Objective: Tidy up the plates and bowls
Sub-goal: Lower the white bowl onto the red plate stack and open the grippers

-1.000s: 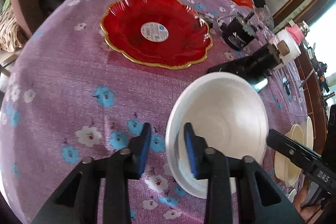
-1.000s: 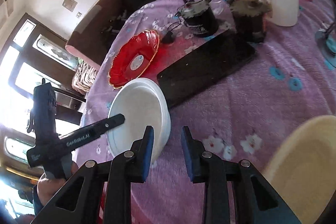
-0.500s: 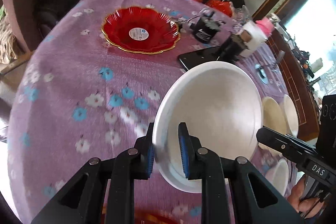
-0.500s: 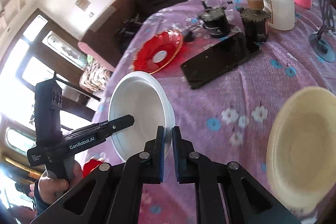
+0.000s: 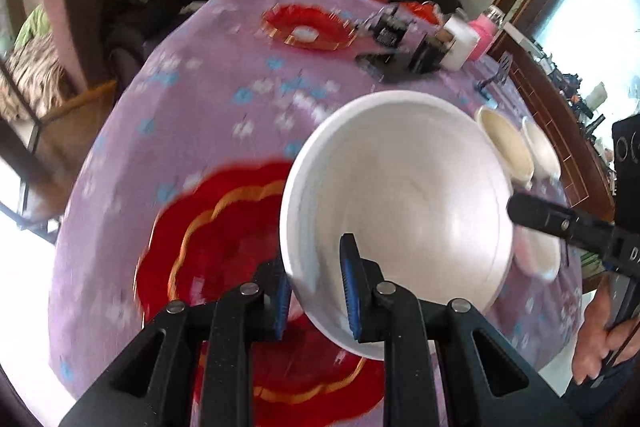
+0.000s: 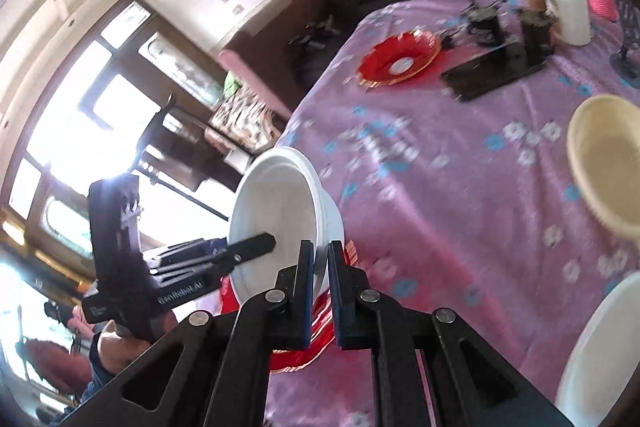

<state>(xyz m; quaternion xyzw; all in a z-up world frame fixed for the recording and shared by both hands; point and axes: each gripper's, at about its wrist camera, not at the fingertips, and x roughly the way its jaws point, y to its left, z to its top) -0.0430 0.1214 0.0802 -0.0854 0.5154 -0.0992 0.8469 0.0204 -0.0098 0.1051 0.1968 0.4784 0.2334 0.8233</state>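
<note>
At the left, a near red plate [image 5: 224, 259] lies on the purple tablecloth [image 5: 192, 115], partly under the lifted white bowl [image 5: 396, 203]. The left gripper [image 5: 316, 291] is clenched on the bowl's near rim, one pad outside and one inside. At the right, the right gripper [image 6: 319, 279] pinches the opposite rim, jaws almost together. The bowl hangs tilted in the air above the plate (the pictures are blurred). I judge the risk is a slip: two thin rim pinches pulling unevenly may twist the bowl loose, and it could fall on the plate.
</note>
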